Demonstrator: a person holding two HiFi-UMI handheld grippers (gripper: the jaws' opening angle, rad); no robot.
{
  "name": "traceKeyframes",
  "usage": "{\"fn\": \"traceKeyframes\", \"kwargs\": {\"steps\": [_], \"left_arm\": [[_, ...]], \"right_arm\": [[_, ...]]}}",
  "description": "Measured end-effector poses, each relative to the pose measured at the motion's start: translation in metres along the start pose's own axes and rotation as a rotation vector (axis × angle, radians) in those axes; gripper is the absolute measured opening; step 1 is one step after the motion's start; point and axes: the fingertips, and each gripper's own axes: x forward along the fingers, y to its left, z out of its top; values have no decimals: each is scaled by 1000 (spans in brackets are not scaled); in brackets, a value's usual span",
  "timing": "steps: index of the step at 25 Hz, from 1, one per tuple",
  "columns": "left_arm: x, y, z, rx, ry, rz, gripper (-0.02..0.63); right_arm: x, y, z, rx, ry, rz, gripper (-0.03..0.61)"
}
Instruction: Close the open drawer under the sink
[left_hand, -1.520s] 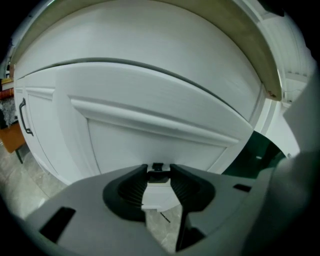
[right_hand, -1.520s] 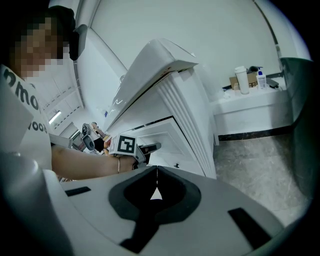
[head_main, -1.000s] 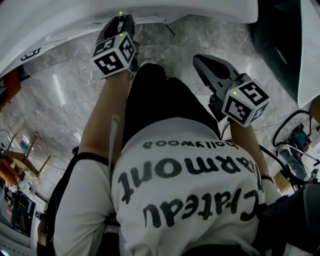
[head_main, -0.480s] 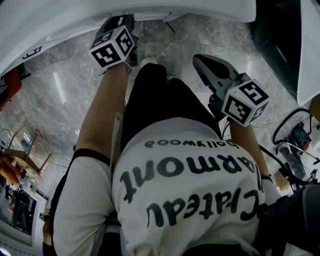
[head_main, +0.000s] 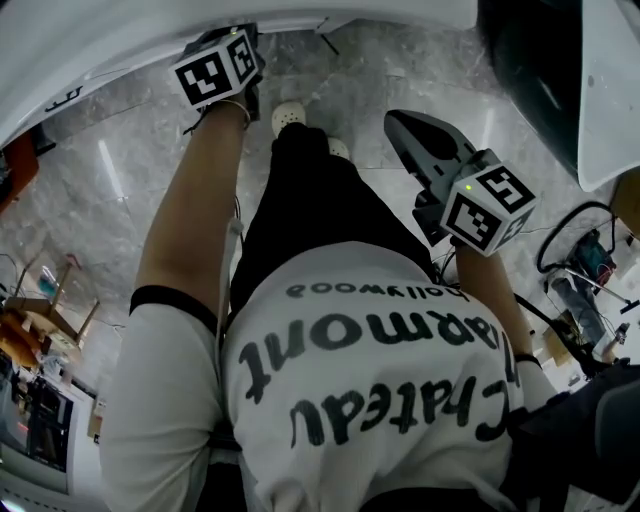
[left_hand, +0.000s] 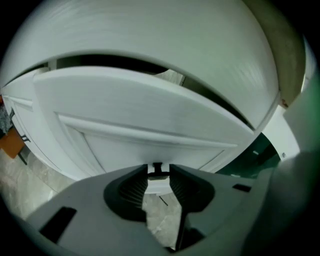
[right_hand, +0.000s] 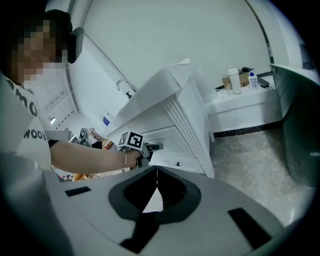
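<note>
Two grippers are up in front of the person. The left gripper (left_hand: 158, 176), at the upper left of the head view, is against the white panelled drawer (left_hand: 150, 115) under the sink (left_hand: 165, 45), its fingers drawn in narrow on the small drawer knob (left_hand: 158, 169), with a dark gap above the drawer front. The right gripper (right_hand: 157, 171) hangs at centre right, clear of the cabinet, fingers pressed together on nothing.

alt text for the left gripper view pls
The left gripper has its jaws closed on the small knob of a white panelled drawer front, seen close up. A dark gap above the drawer front shows that it stands open under the white sink cabinet top. Grey marble floor shows below, between the jaws.
</note>
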Motion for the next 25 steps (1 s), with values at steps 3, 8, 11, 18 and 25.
{"fn": "traceKeyframes", "kwargs": {"steps": [3, 8, 11, 18, 25], "left_arm": [[-10, 0, 2, -4, -10, 12, 130], [-34, -1, 22, -21, -89, 4, 61], [-51, -6, 25, 17, -102, -5, 60], [-126, -58, 29, 200, -180, -94, 57], [-229, -87, 67, 79, -354, -179, 57]], "right_arm": [[-5, 7, 3, 1, -1, 1, 11], [-8, 21, 15, -20, -1, 17, 11], [-7, 35, 23, -51, -4, 41, 11], [-17, 71, 40, -145, -8, 103, 11], [-24, 104, 65, -230, -25, 163, 11]]}}
